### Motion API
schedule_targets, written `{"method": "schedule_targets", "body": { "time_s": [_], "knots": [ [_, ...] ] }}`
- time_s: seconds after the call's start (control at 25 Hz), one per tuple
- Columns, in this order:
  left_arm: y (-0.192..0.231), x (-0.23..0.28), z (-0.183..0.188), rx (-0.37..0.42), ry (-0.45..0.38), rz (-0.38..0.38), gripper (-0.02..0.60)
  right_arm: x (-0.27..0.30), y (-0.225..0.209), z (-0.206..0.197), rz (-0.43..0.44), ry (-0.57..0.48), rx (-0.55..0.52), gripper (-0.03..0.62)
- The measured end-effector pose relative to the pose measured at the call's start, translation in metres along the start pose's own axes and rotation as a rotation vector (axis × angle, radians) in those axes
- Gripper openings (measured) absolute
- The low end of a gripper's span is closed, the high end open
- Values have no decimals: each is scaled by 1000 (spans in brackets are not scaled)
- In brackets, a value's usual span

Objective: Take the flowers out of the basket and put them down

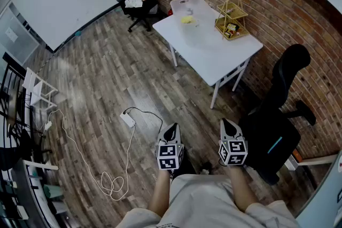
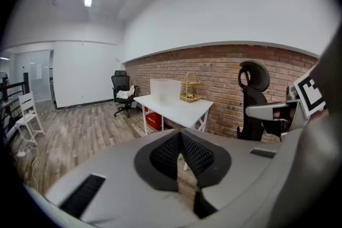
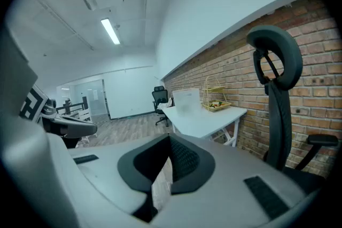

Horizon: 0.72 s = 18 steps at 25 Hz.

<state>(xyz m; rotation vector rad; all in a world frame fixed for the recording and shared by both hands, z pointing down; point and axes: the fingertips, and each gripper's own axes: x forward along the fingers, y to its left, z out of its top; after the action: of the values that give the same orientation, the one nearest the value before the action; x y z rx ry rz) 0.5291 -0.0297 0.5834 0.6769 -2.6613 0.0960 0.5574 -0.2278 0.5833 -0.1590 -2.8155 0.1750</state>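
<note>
Near the person's waist, the left gripper (image 1: 171, 131) and right gripper (image 1: 229, 126) are both pressed together on nothing and carried low, judged a neutral posture before any approach. The wire basket (image 1: 241, 33) stands well apart on the white table (image 1: 214, 56) against the brick wall. Its small colourful contents, presumably the flowers, lie inside.

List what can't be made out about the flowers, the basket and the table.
- Flowers: in the head view the basket is too small to tell flowers from other contents; same in both gripper views.
- Yellow item on the table: too small to identify.
- Clear bin: frosted, contents unseen in the right gripper view.
- Table legs' lower ends: hidden behind the left gripper in its view.
</note>
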Motion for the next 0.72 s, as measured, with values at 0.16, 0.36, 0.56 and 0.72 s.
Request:
{"method": "schedule_targets", "body": {
  "time_s": [0.16,0.36,0.56,0.72],
  "knots": [
    [-17,-11,-8,22,5,-17,23,-13,4,-4,18,-7,-16,14],
    [-16,-26,-19,15,9,-6,23,-21,13,-8,29,-27,-14,14],
    [-9,-28,-33,13,41,2,23,-19,13,-16,17,-28,-4,15],
    [8,-27,-33,1,48,19,23,-9,10,-16,-3,-26,20,17]
  ]
}}
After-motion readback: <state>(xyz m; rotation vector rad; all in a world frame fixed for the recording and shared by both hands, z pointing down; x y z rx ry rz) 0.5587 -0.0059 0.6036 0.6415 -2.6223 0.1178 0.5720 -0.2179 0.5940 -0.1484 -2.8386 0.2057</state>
